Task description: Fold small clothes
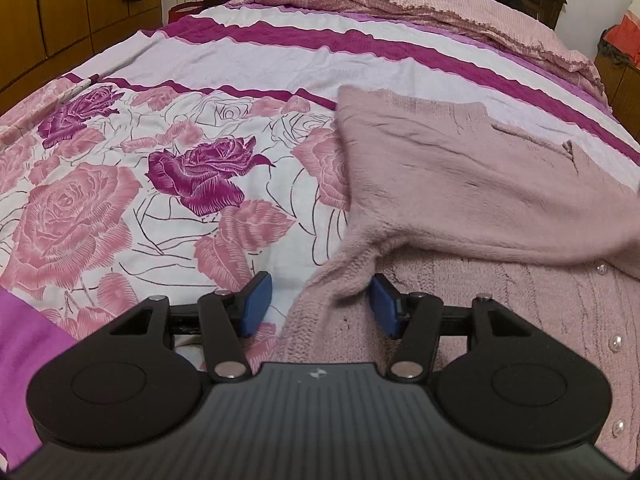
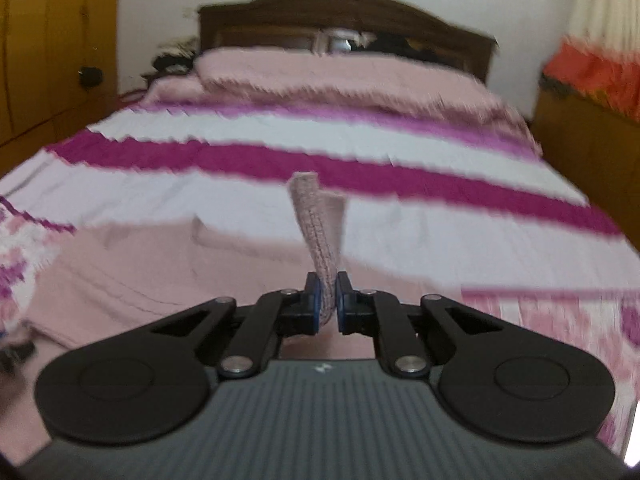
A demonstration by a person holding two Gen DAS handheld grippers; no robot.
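Observation:
A pink knit cardigan [image 1: 460, 184] with pearl buttons [image 1: 614, 343] lies on the bed at the right of the left wrist view, one part folded over the ribbed front. My left gripper [image 1: 320, 304] is open, its blue pads [image 1: 256, 304] apart; a fold of the cardigan lies between them, against the right pad. My right gripper [image 2: 327, 300] is shut on a ribbed edge of the cardigan [image 2: 320, 224], which stands up from the jaws. The rest of the cardigan [image 2: 140, 272] lies below and to the left. The right wrist view is blurred.
The bed carries a rose-print sheet [image 1: 140, 184] with magenta stripes [image 2: 280, 160]. A pink quilt [image 1: 420, 4] is heaped by the dark headboard [image 2: 340, 20]. Wooden wardrobes [image 1: 60, 8] stand on the left; a wooden cabinet [image 2: 580, 148] with orange cloth is on the right.

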